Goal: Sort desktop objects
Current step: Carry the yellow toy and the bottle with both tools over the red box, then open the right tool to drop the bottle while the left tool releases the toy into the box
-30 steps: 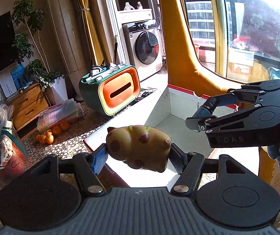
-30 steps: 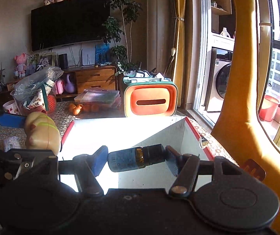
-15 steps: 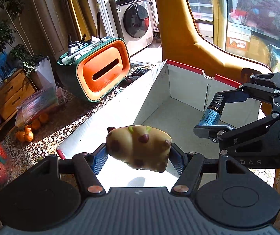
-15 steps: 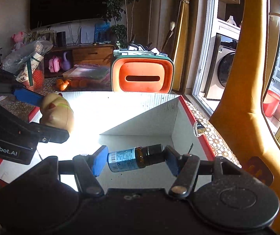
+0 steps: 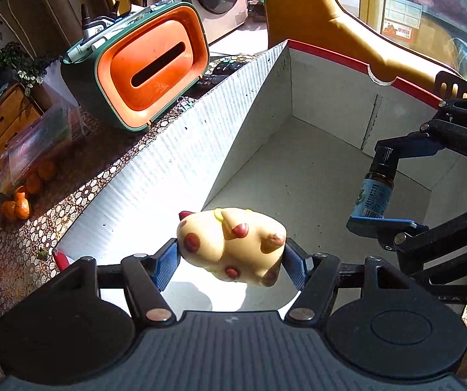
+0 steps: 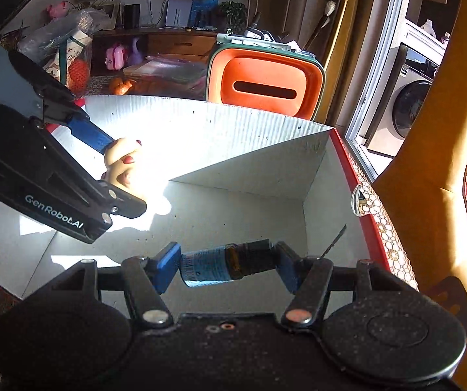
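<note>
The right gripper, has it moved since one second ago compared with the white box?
Yes. The right gripper, shut on the small bottle, has come forward and down over the white box, toward its floor.

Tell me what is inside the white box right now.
Nothing rests in the white box: its visible floor is bare. The spotted toy and small bottle hang above it, each clamped in jaws. The grippers hide the near part of the floor.

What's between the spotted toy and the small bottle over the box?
Nothing: between the spotted toy and small bottle only the bare white box floor shows, in the left wrist view.
</note>
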Available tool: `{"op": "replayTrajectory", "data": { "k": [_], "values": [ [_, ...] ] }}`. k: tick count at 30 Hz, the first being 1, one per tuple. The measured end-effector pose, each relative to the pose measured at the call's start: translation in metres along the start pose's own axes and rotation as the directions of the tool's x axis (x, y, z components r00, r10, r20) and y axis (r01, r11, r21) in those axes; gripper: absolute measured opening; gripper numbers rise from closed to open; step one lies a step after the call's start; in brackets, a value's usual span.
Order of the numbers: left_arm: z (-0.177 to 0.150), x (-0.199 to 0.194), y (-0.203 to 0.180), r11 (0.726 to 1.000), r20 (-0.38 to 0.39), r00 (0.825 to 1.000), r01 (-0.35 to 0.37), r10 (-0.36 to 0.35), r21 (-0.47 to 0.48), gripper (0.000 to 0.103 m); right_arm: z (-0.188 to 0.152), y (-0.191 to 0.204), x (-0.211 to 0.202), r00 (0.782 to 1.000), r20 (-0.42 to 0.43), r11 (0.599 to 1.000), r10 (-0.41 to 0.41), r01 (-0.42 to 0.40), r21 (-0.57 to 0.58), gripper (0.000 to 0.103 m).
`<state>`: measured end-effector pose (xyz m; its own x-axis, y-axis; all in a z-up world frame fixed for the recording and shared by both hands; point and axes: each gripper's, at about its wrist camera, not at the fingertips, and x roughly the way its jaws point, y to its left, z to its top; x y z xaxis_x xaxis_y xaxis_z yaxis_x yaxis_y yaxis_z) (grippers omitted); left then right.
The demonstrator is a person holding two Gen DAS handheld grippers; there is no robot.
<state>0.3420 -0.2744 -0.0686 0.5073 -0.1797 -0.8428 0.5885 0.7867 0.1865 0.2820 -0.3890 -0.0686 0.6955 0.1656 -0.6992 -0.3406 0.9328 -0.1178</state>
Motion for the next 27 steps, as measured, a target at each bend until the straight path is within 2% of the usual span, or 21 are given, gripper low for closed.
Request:
{"op": "replayTrajectory", "data": {
  "k": [5, 12, 18, 23, 27],
  "values": [
    [0.005, 0.012, -0.004, 1.000, -0.065, 0.998, 0.009, -0.008, 0.026, 0.067, 0.002, -0.002, 0.007, 0.999, -0.044, 1.000, 0.029, -0.029, -0.003, 0.063],
    [0.009, 0.029, -0.009, 0.998, -0.191, 0.981, 0.031, -0.020, 0.054, 0.068, 0.006, -0.003, 0.012, 0.994, -0.097, 0.999, 0.041, -0.042, -0.006, 0.063],
    [0.010, 0.032, -0.016, 0.994, -0.211, 0.977, 0.022, 0.000, 0.104, 0.070, 0.008, -0.002, 0.015, 0.988, -0.144, 0.999, 0.047, -0.049, -0.007, 0.063],
    [0.008, 0.030, -0.019, 0.993, -0.204, 0.979, 0.015, 0.009, 0.118, 0.070, 0.009, -0.001, 0.015, 0.989, -0.144, 0.999, 0.041, -0.043, -0.010, 0.064],
    [0.006, 0.023, -0.015, 0.996, -0.171, 0.985, 0.014, 0.002, 0.093, 0.071, 0.008, -0.003, 0.012, 0.989, -0.136, 0.998, 0.055, -0.055, 0.005, 0.073]
  ]
}}
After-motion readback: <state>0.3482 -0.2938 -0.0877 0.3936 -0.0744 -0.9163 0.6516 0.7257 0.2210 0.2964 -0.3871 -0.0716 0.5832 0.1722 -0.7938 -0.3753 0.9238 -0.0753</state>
